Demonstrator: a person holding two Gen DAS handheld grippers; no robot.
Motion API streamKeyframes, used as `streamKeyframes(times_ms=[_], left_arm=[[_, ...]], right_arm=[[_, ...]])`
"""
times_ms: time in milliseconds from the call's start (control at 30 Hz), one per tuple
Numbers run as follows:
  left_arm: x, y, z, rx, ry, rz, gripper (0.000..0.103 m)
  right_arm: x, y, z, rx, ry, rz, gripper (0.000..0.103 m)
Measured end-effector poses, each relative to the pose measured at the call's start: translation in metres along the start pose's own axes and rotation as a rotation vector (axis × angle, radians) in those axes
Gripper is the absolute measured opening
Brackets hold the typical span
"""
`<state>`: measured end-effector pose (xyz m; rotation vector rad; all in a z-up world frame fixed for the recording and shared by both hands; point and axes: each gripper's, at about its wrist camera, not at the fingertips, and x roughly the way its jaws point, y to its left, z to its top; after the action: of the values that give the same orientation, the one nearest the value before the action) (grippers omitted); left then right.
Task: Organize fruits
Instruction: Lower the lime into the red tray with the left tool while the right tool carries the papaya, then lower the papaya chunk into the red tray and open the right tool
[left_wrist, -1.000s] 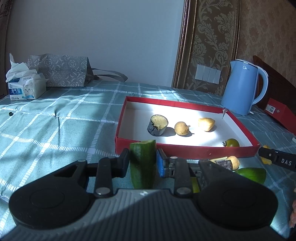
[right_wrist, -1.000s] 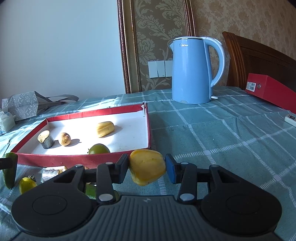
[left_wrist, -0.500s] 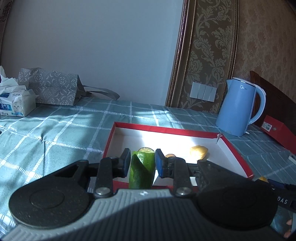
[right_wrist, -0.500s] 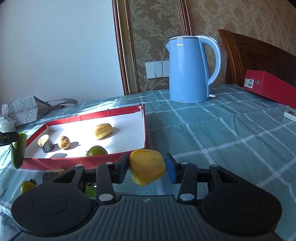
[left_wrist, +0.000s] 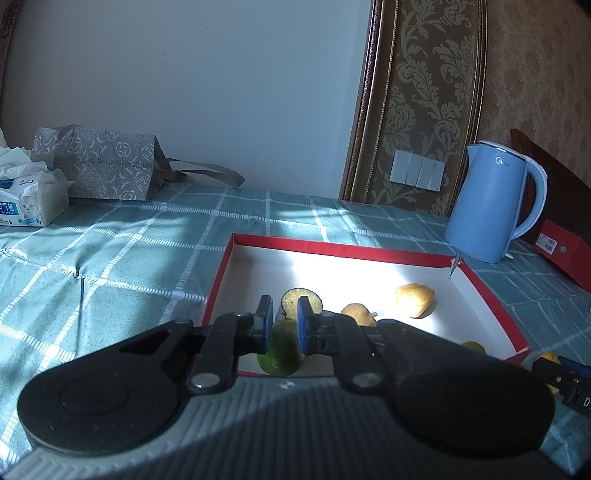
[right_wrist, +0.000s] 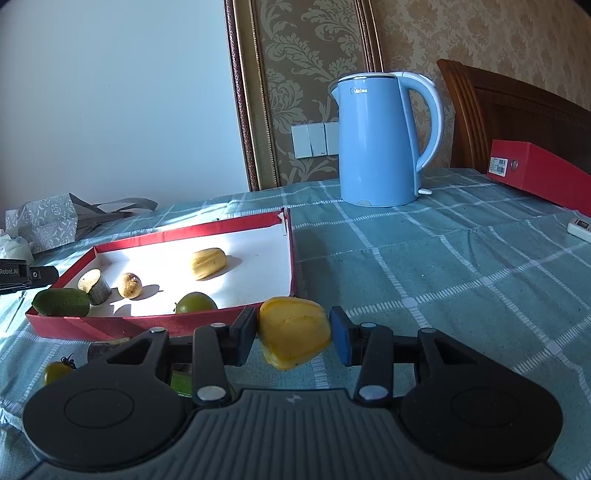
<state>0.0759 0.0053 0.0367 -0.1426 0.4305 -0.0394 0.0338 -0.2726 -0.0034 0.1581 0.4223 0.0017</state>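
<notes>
A red box with a white floor (left_wrist: 369, 254) (right_wrist: 291, 254) holds a cut eggplant piece (left_wrist: 302, 300) (right_wrist: 94, 286), a small brown fruit (left_wrist: 356, 314) (right_wrist: 130, 285), a yellow fruit (left_wrist: 413, 300) (right_wrist: 207, 263) and a green tomato (right_wrist: 195, 302). My left gripper (left_wrist: 283, 325) is over the box's near left corner; the green cucumber piece (left_wrist: 281, 350) (right_wrist: 61, 302) lies in the box below its pads, seemingly loose. My right gripper (right_wrist: 293, 334) is shut on a yellow pepper piece (right_wrist: 293, 332) just outside the box's near right corner.
A blue kettle (right_wrist: 380, 140) (left_wrist: 487, 206) stands behind the box. A red case (right_wrist: 543, 173) is at the right, a tissue pack (left_wrist: 26, 199) and grey bag (left_wrist: 99, 166) at the left. A small yellow-green tomato (right_wrist: 55, 371) and other pieces lie before the box.
My left gripper carried the cucumber piece up and over the box's near wall; the piece now lies on its side in the box. The right gripper kept holding the pepper, nearly still.
</notes>
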Motion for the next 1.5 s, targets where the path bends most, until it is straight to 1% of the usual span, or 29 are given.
streamKeyframes(times_ms=[167,200,233,300,367,433,467,567,733,800,933,1033,1133,1300,1367,1500], left_arm=[[-0.030,0.014,-0.009,-0.006,-0.029,-0.004,0.013],[-0.035,0.017,-0.012,-0.011,-0.028,-0.005,0.013],[-0.038,0.020,-0.015,-0.011,-0.022,-0.009,0.016],[-0.042,0.025,-0.022,-0.011,-0.002,-0.012,0.018],[-0.040,0.027,-0.027,-0.007,0.031,-0.010,0.018],[-0.036,0.031,-0.030,-0.023,0.076,-0.035,0.018],[-0.036,0.032,-0.030,-0.032,0.085,-0.047,0.018],[-0.036,0.029,-0.032,-0.014,0.084,-0.046,0.020],[-0.030,0.019,-0.038,0.037,0.125,-0.047,0.024],[-0.030,0.017,-0.039,0.050,0.131,-0.056,0.024],[-0.028,0.014,-0.042,0.070,0.146,-0.056,0.024],[-0.027,0.014,-0.042,0.074,0.156,-0.059,0.024],[-0.023,0.014,-0.043,0.074,0.178,-0.058,0.025],[-0.017,0.016,-0.045,0.064,0.210,-0.054,0.025],[-0.018,0.016,-0.045,0.068,0.210,-0.055,0.026],[-0.017,0.014,-0.045,0.079,0.209,-0.054,0.028]], right_arm=[[0.000,-0.001,0.000,0.004,0.001,0.000,0.042],[0.000,-0.001,0.000,0.003,0.003,0.001,0.042],[0.000,-0.001,0.000,0.002,0.003,0.001,0.042],[-0.001,-0.001,0.000,0.002,-0.002,0.000,0.042],[-0.001,0.000,0.000,0.000,-0.004,-0.003,0.042],[-0.001,0.000,0.000,-0.001,-0.004,0.004,0.042],[-0.002,0.001,0.000,-0.006,-0.009,0.002,0.042],[-0.004,0.004,-0.001,-0.016,-0.020,-0.001,0.042],[-0.006,0.007,0.001,-0.018,-0.024,0.011,0.042],[-0.008,0.011,0.004,-0.035,-0.036,0.017,0.042],[-0.002,0.020,0.016,-0.046,-0.021,0.063,0.042],[0.009,0.029,0.027,-0.068,-0.023,0.068,0.042],[0.028,0.039,0.041,-0.101,0.007,0.082,0.042],[0.068,0.043,0.054,-0.077,0.086,0.089,0.043],[0.080,0.045,0.056,-0.078,0.099,0.073,0.043],[0.106,0.046,0.052,-0.077,0.178,0.064,0.043]])
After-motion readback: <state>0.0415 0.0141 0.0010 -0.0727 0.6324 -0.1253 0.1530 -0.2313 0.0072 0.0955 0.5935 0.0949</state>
